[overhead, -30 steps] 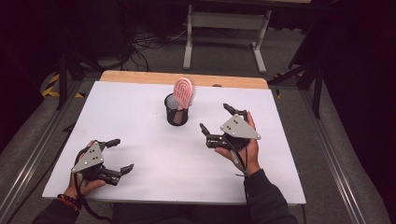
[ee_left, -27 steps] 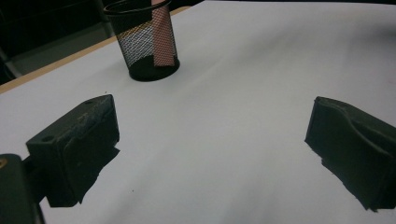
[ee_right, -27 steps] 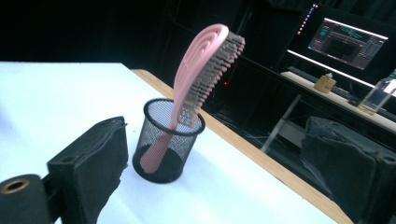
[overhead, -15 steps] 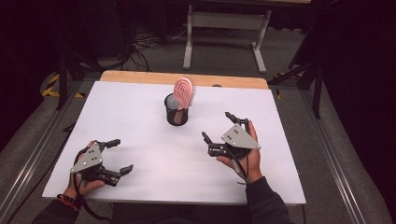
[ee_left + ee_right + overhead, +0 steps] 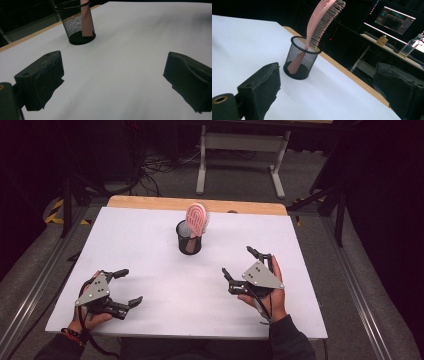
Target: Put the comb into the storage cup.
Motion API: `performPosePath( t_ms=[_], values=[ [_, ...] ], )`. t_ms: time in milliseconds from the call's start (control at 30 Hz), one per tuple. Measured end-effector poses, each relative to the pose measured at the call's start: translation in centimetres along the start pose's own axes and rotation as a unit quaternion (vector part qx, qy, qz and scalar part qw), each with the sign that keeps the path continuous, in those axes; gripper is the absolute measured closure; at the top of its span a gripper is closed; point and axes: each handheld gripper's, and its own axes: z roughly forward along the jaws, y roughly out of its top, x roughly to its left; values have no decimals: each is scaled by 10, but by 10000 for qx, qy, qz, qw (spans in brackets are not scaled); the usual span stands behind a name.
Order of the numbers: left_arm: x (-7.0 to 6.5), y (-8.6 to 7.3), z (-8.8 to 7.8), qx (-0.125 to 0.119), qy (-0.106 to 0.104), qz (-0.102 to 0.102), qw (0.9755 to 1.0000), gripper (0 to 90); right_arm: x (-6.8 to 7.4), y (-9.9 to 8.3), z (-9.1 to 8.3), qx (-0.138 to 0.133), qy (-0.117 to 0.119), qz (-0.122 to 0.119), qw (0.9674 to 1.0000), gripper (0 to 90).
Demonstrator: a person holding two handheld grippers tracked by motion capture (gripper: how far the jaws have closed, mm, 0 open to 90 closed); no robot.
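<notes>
A pink hairbrush [image 5: 197, 219] stands handle-down in a black mesh cup [image 5: 189, 239] at the middle back of the white table [image 5: 150, 245]. The right gripper view shows the brush [image 5: 322, 20] leaning in the cup [image 5: 302, 61], bristles facing right. My left gripper [image 5: 125, 286] rests at the front left, open and holding nothing, and its view shows the cup [image 5: 77, 23] far ahead. My right gripper [image 5: 241, 264] is at the front right, also open with nothing between its jaws, well short of the cup.
A wooden strip [image 5: 150, 202] runs along the table's far edge. Beyond it stands a white frame [image 5: 240, 150] on the floor among cables. A desk with a monitor [image 5: 397, 21] and a bottle [image 5: 409, 47] shows in the right gripper view.
My right gripper has drawn back from the cup toward the front right of the table. The left gripper has not moved.
</notes>
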Motion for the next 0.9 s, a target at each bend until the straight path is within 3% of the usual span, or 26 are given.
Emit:
performPosePath(
  t_ms=[600,900],
  values=[
    [-1,1,0,63,3,53,10000,37,-2,-23,-20,161,5,12,9999,79],
    [-1,1,1,114,-7,74,9999,36,0,-41,-29,507,-76,-40,9987,81]
  ],
)
